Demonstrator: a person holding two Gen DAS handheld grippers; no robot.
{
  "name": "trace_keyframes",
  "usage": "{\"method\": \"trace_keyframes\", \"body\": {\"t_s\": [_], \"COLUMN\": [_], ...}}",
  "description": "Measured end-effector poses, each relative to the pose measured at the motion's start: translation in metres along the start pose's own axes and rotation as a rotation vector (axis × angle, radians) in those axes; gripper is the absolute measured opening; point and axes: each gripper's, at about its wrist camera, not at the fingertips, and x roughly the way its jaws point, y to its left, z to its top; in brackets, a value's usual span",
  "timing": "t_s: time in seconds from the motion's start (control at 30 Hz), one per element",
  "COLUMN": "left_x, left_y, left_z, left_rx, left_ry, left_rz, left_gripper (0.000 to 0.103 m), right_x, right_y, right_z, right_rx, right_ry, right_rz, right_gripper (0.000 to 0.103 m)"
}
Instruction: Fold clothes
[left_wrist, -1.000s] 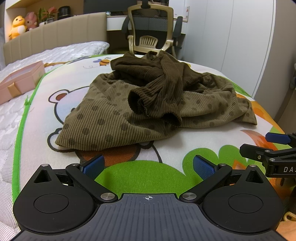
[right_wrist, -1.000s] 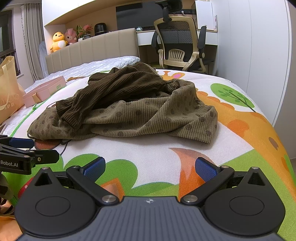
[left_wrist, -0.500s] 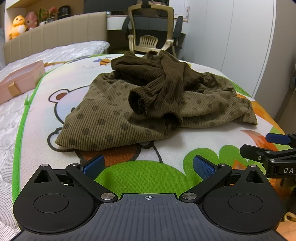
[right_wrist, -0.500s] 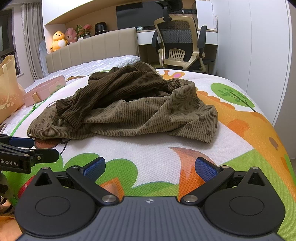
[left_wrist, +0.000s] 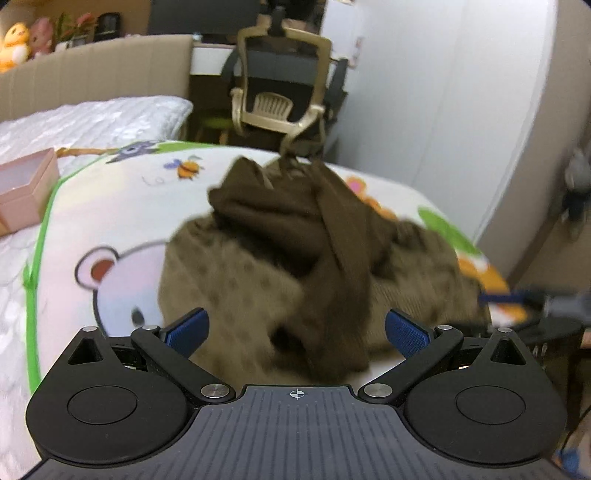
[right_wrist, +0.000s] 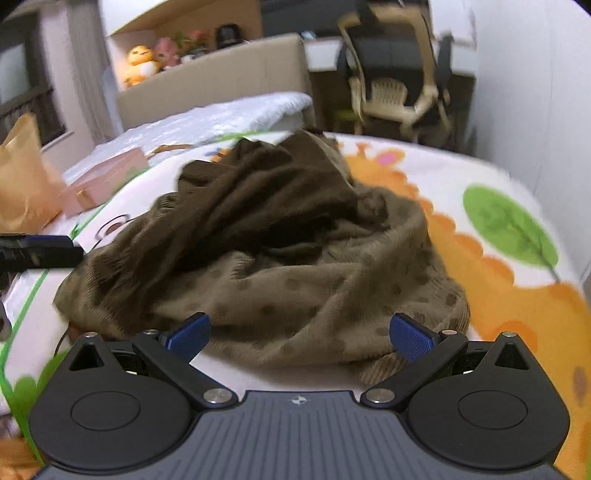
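Two tongs gape wide, gripping nothing: the left tongs (left_wrist: 295, 328) and right tongs (right_wrist: 300, 334) flank the brown clothes (right_wrist: 280, 258), heaped unfolded on the mat (right_wrist: 517, 206) just ahead, the near hem between each pair of tips, presumably lined up for a two-sided grab.

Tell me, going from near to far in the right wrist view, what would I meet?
right gripper → brown clothes pile → beige headboard → plush toys
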Motion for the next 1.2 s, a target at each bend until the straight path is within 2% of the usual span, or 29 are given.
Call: {"method": "trace_keyframes", "body": {"t_s": [0.07, 0.13, 0.27, 0.37, 0.47, 0.57, 0.67, 0.73, 0.8, 0.83, 0.93, 1.07, 1.1, 1.13, 1.17, 1.2], "left_x": [0.014, 0.035, 0.072, 0.091, 0.112, 0.125, 0.125, 0.119, 0.115, 0.114, 0.122, 0.143, 0.149, 0.152, 0.154, 0.153], "left_y": [0.015, 0.028, 0.055, 0.063, 0.064, 0.067, 0.074, 0.080, 0.085, 0.084, 0.074, 0.063, 0.062, 0.060, 0.057, 0.053], "left_z": [0.015, 0.027, 0.044, 0.054, 0.056, 0.049, 0.047, 0.050, 0.055, 0.057, 0.058, 0.055, 0.055, 0.053, 0.050, 0.048], "left_rx": [-0.034, -0.053, -0.103, -0.055, -0.009, -0.012, -0.026, -0.044, -0.034, 0.003, 0.127, 0.179, 0.175, 0.178, 0.183, 0.201], "left_ry": [0.008, 0.051, 0.115, 0.114, 0.145, 0.188, 0.191, 0.159, 0.115, 0.100, 0.093, 0.134, 0.138, 0.135, 0.130, 0.121], "left_rz": [0.001, 0.010, 0.035, 0.034, 0.007, -0.005, 0.017, 0.024, 0.030, 0.042, 0.059, 0.050, 0.049, 0.055, 0.062, 0.062], "left_gripper": [0.103, 0.103, 0.103, 0.103, 0.103, 0.103, 0.103, 0.103, 0.103, 0.103, 0.103, 0.102, 0.099, 0.095, 0.093, 0.084], "right_x": [0.009, 0.018, 0.017, 0.017, 0.018, 0.011, -0.008, -0.010, 0.003, 0.012, 0.058, 0.109, 0.116, 0.121, 0.122, 0.121], "right_y": [-0.010, -0.021, -0.036, -0.041, -0.033, -0.029, -0.023, -0.026, -0.033, -0.036, -0.051, -0.064, -0.066, -0.067, -0.065, -0.063], "right_z": [0.004, 0.002, -0.004, -0.005, -0.002, 0.001, 0.017, 0.037, 0.057, 0.066, 0.089, 0.097, 0.097, 0.096, 0.094, 0.092], "right_rx": [0.040, 0.097, 0.203, 0.244, 0.130, 0.069, -0.070, -0.131, -0.154, -0.158, -0.142, -0.071, -0.039, -0.018, -0.019, -0.023], "right_ry": [0.030, 0.061, 0.018, 0.006, 0.044, 0.012, -0.141, -0.191, -0.180, -0.165, -0.088, -0.019, -0.012, -0.008, -0.012, -0.014], "right_rz": [0.006, 0.020, 0.063, 0.080, 0.074, 0.050, -0.024, -0.069, -0.081, -0.082, -0.088, -0.058, -0.039, -0.022, -0.008, 0.006], "right_gripper": [0.103, 0.103, 0.103, 0.103, 0.103, 0.103, 0.103, 0.103, 0.093, 0.086, 0.075, 0.073, 0.072, 0.065, 0.054, 0.046]}}
